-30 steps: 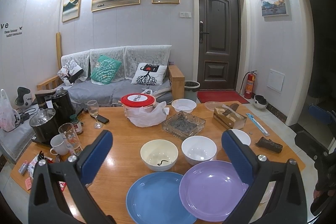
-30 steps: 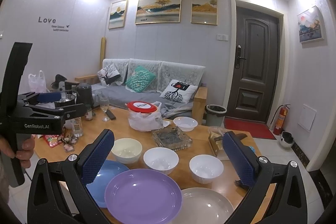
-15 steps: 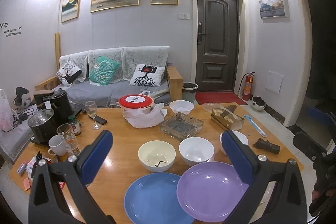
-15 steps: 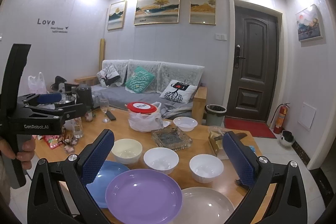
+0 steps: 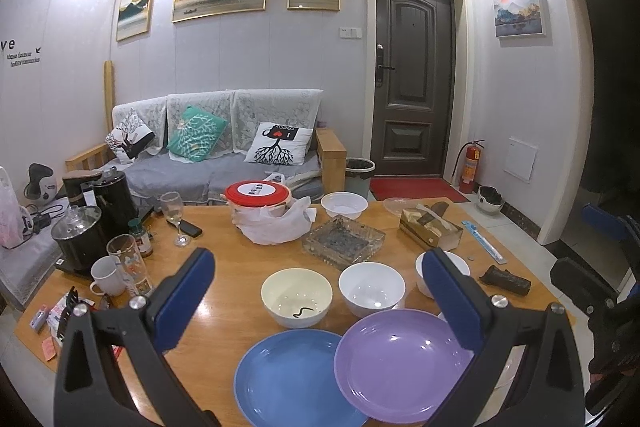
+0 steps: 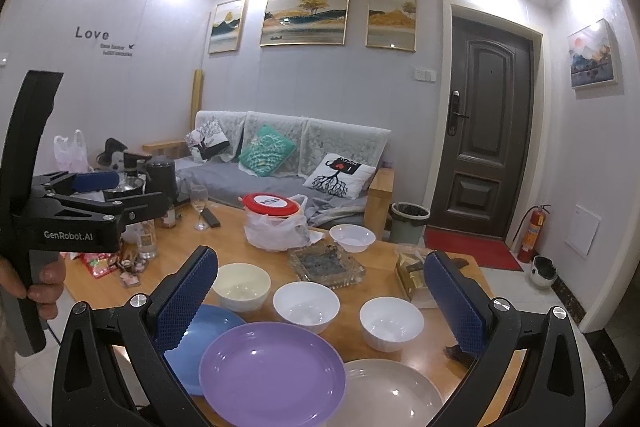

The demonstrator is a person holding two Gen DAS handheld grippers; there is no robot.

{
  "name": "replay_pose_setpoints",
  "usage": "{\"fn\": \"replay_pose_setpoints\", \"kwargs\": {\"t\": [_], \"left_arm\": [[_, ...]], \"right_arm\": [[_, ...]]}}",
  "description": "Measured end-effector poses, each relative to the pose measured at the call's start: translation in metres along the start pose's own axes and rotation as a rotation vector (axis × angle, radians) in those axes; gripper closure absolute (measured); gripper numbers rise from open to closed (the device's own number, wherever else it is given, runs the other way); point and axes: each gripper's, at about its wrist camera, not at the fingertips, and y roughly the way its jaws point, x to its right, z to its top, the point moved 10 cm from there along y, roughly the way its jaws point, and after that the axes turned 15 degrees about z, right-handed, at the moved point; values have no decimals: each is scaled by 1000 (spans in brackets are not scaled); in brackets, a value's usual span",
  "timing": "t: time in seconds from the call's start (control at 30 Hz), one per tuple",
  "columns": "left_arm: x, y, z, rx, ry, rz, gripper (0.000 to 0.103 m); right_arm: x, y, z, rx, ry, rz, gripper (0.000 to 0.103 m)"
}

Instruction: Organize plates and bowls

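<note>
On the wooden table (image 5: 224, 279) a purple plate (image 5: 400, 359) overlaps a blue plate (image 5: 288, 383) and a beige plate (image 6: 396, 395). Behind them stand a cream bowl (image 5: 297, 297) and two white bowls (image 5: 372, 289) (image 6: 391, 323); a third white bowl (image 5: 344, 205) sits farther back. My left gripper (image 5: 320, 299) is open and empty, above the near plates. My right gripper (image 6: 320, 299) is open and empty above the purple plate (image 6: 272, 373). The left gripper also shows in the right wrist view (image 6: 72, 211), held by a hand.
A glass ashtray (image 5: 343, 241), a red-lidded tub in a plastic bag (image 5: 264, 211), a tissue box (image 5: 430, 229), a wine glass (image 5: 174, 217), kettles (image 5: 80, 235), a mug (image 5: 106, 275) and a tumbler (image 5: 128, 263) crowd the table's back and left. A sofa (image 5: 216, 155) stands behind.
The left wrist view has shifted slightly; the plates and bowls sit a little further left in it. Both grippers stay open and nothing on the table has moved.
</note>
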Motion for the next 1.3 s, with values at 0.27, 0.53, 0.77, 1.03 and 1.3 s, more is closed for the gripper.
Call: {"fn": "replay_pose_setpoints", "kwargs": {"t": [0.27,0.53,0.77,1.03,1.3], "left_arm": [[-3,0,0,0,-4,2,0],[-6,2,-2,-6,-3,-2,0],[1,23,-17,-70,-19,-118,1],[11,108,-112,-410,-61,-171,29],[39,143,-178,-563,-40,-190,52]], "right_arm": [[0,-1,-1,1,10,0,1],[-3,1,-4,3,19,20,2],[16,19,-31,-89,92,0,51],[76,79,-163,-422,391,-17,75],[81,98,-232,-535,522,22,82]]}}
